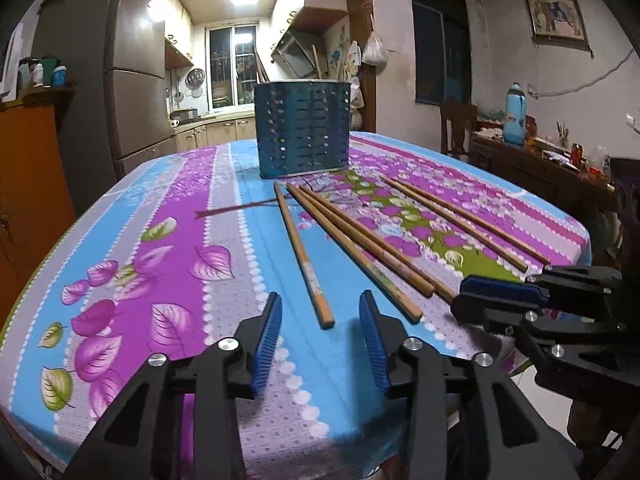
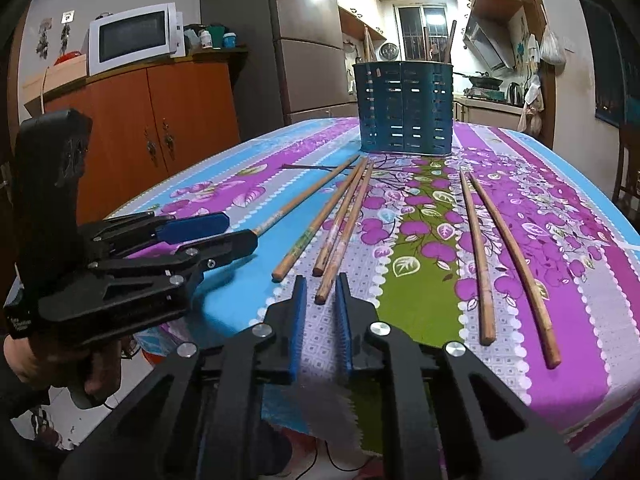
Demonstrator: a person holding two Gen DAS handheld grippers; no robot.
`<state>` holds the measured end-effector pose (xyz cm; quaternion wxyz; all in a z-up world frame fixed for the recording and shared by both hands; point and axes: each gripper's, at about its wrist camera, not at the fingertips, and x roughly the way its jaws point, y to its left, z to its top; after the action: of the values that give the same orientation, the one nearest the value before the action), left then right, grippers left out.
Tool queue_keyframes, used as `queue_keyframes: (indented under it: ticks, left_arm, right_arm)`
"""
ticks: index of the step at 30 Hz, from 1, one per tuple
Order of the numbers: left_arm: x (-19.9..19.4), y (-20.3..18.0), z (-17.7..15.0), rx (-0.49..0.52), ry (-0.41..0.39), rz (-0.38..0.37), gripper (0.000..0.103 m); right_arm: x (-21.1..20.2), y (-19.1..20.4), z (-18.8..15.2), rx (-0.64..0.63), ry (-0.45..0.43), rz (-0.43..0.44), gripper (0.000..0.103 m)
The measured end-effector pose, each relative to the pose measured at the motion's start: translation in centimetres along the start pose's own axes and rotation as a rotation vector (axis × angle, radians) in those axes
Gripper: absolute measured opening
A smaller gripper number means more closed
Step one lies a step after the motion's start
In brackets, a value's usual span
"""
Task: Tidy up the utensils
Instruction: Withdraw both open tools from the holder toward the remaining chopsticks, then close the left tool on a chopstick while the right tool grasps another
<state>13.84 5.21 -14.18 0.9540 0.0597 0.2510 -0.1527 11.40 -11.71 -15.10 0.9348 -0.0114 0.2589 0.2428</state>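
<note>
Several wooden chopsticks lie loose on the floral tablecloth (image 1: 168, 216) in front of a blue perforated utensil holder (image 1: 303, 130), also in the right wrist view (image 2: 406, 114). My left gripper (image 1: 320, 308) is open, its jaws on either side of the near end of the leftmost chopstick (image 1: 303, 254). My right gripper (image 2: 321, 292) is open a little, with the near end of a chopstick (image 2: 344, 236) just ahead of its fingertips. Two more chopsticks (image 2: 476, 256) lie apart to the right. The holder has a few sticks standing in it.
The table's near edge is just under both grippers. A wooden chair (image 1: 456, 126) and a cluttered side table with a blue bottle (image 1: 515, 114) stand at the right. An orange cabinet with a microwave (image 2: 134, 38) and a fridge (image 2: 304, 40) stand at the left.
</note>
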Motion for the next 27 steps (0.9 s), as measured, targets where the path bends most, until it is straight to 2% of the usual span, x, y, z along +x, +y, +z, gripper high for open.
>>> queue_keyframes:
  ticks: [3,7,14,27]
  left_arm:
    - [0.3,-0.1,-0.1,0.003,-0.001,0.002,0.032]
    - [0.5,0.0,-0.1,-0.003,-0.009,0.006,0.012]
    - [0.3,-0.1,-0.4,-0.009,-0.027,0.020,0.012]
    - [0.5,-1.0,-1.0,0.010,-0.096,0.052,0.014]
  right_arm:
    - [0.1,-0.3,0.1,0.001,0.004,-0.003,0.007]
    - [-0.1,-1.1,0.2,0.012,0.003,-0.019,0.006]
    - [-0.2,-1.8,0.0,0.021,-0.015,-0.009,0.006]
    - [0.4,-1.3,0.1,-0.017,-0.045,-0.055,0.007]
